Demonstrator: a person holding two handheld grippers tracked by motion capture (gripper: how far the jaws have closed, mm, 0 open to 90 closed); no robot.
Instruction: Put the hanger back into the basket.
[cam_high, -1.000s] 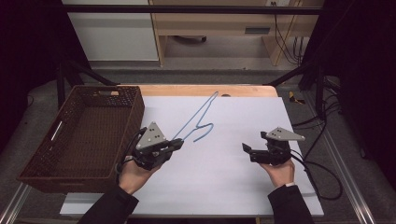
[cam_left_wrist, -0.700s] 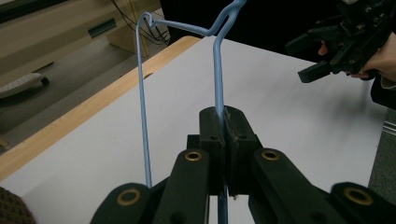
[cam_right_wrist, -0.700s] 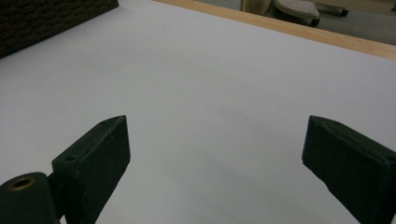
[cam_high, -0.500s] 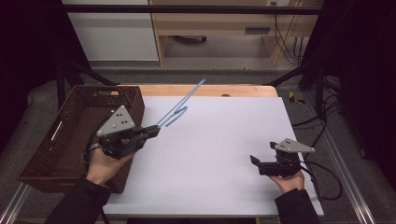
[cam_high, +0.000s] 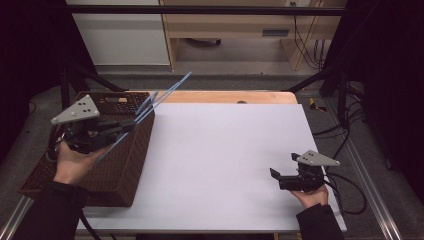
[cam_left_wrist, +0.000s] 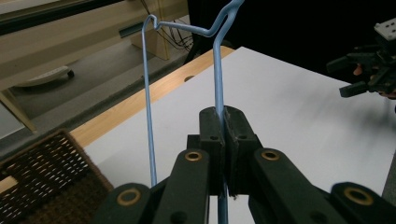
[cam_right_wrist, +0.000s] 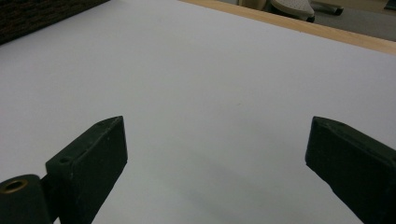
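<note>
Since the earlier frame the left gripper (cam_high: 131, 125) is carrying the blue wire hanger (cam_high: 159, 100) further left, off the white table (cam_high: 220, 150) and over the near corner of the wicker basket (cam_high: 127, 165); the right gripper (cam_high: 278, 176) is sitting lower and nearer the table's front right edge.

High view: hanger is blurring with motion, held up in the air above the basket rim and sticking out toward the back right. Right gripper is resting idle, well apart from everything.

Left gripper view: the jaws are pressing together on one wire of the hanger (cam_left_wrist: 217, 79); a second wire is running up beside them to a bend at the top. Basket (cam_left_wrist: 42, 172) is showing at lower left, the other gripper (cam_left_wrist: 369, 70) far off at right.

Right gripper view: jaws are standing wide apart over bare table (cam_right_wrist: 224, 84), holding nothing.

Risk, as I judge it: the grip is on a single thin wire, so the hanger could pivot or slip, and the long end could catch the basket rim on lowering.

Hard to make out: the hook end is cut off at the top of the left gripper view; the basket's inside is mostly hidden by the hand.
</note>
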